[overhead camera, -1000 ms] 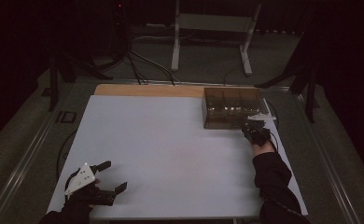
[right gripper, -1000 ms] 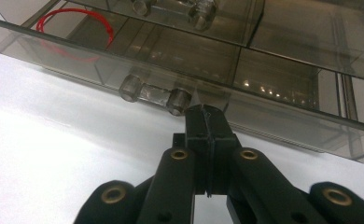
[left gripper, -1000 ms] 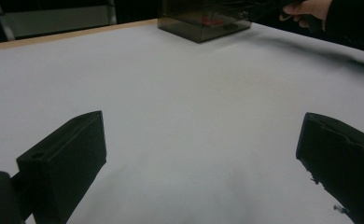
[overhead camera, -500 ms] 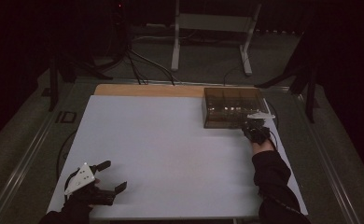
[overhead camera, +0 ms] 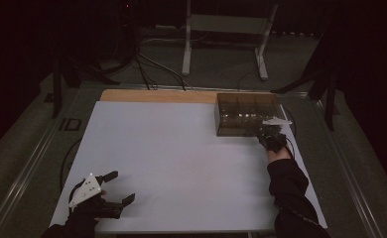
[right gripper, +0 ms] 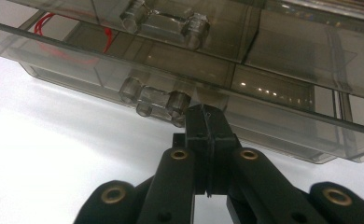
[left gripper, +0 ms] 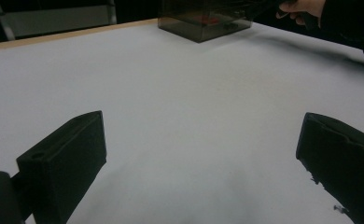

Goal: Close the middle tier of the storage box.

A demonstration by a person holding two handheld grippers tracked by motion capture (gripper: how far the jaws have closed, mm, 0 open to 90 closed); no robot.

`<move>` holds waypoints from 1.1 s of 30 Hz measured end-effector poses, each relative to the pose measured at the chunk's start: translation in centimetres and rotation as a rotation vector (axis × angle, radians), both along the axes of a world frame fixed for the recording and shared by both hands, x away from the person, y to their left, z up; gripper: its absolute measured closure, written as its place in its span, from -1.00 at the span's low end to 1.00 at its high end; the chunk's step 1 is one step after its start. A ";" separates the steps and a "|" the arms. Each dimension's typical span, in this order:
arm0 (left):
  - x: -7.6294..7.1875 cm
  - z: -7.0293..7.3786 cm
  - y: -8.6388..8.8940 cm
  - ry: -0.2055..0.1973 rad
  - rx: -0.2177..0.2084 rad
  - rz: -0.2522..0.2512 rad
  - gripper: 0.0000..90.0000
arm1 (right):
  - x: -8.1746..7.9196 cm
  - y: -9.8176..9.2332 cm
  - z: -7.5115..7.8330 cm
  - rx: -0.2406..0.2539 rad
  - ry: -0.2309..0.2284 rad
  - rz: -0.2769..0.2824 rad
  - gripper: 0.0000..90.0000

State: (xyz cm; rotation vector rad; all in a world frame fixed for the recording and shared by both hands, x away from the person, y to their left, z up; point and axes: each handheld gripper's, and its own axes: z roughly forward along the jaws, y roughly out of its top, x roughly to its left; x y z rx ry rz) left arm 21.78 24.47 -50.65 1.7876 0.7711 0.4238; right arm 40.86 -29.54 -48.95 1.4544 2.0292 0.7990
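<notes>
The smoky clear drawer box (overhead camera: pixel 248 114) sat at the white table's (overhead camera: pixel 181 153) far right corner. My right gripper (right gripper: pixel 207 116) had its jaws pressed together at the lower drawer's handle (right gripper: pixel 154 100) (touching it, apparently); my left gripper (overhead camera: pixel 113 187) rested near-left, jaws spread wide.

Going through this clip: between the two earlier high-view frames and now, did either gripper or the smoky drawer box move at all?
Nothing visibly changed. The right gripper stays shut at the lower drawer handle of the drawer box; the left gripper stays open over the white table.
</notes>
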 end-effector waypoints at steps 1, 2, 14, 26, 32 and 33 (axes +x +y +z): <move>0.0 0.0 0.0 0.000 0.000 -0.001 -0.93 | 0.0 0.0 0.0 -0.001 0.000 0.000 1.00; 0.0 0.0 0.0 -0.001 0.001 0.000 -0.93 | 0.1 0.0 0.0 -0.002 0.001 0.000 1.00; 0.0 0.0 0.1 0.000 0.001 0.001 -0.93 | 0.5 0.2 0.0 -0.011 0.004 -0.004 1.00; 0.0 0.0 0.1 0.003 0.003 0.006 -0.93 | 0.9 0.2 0.0 -0.010 0.003 -0.008 1.00; 0.0 0.0 0.1 0.002 0.008 0.009 -0.93 | 1.1 0.3 0.0 -0.013 0.003 -0.011 1.00; 0.0 0.0 0.2 0.004 0.006 0.007 -0.93 | 1.1 0.3 0.0 -0.012 0.004 -0.012 1.00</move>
